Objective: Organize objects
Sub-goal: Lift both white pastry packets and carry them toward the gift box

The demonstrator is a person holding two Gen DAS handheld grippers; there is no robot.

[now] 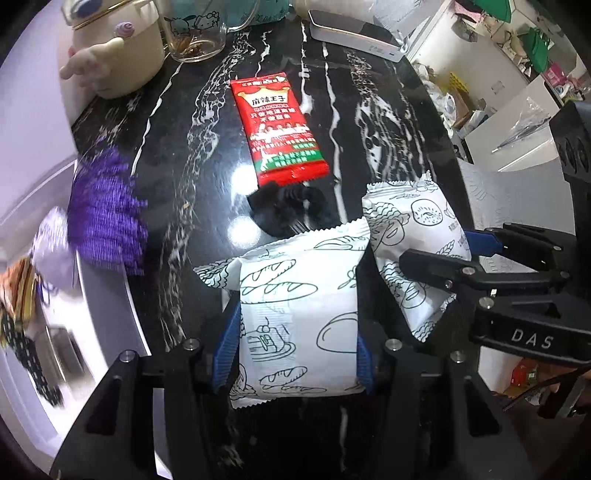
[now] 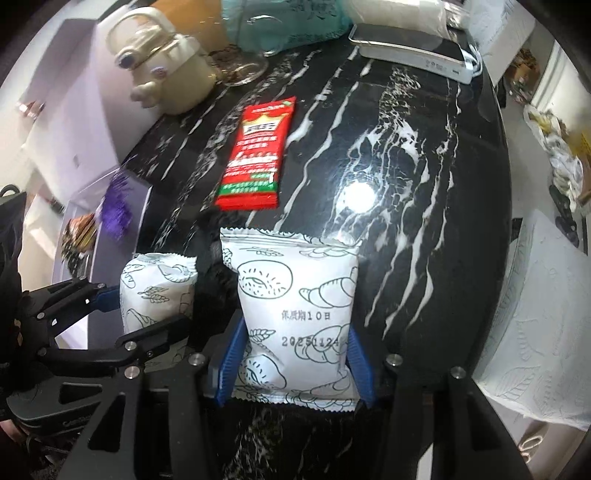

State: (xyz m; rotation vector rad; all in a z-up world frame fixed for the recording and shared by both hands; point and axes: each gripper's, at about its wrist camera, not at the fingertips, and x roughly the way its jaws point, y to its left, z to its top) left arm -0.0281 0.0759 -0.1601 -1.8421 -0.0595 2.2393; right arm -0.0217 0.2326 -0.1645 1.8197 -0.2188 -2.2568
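Left tool (image 1: 295,354) clamping white printed-plastic bread packet (image 1: 295,314); right tool (image 2: 291,362) clamping its twin (image 2: 295,314). Carry level, packets apart, clear of the red foil sachet (image 1: 279,129) ahead.

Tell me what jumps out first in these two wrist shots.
Two white bread packets, one clamped in each gripper: the left gripper holds the left packet, the right gripper the right packet, side by side above the black marble table. Beyond them a red snack packet lies flat at mid-table.

Glossy veined black marble tabletop (image 1: 177,155) — shiny red plastic packet (image 1: 279,127), clear glass cup (image 1: 194,35)
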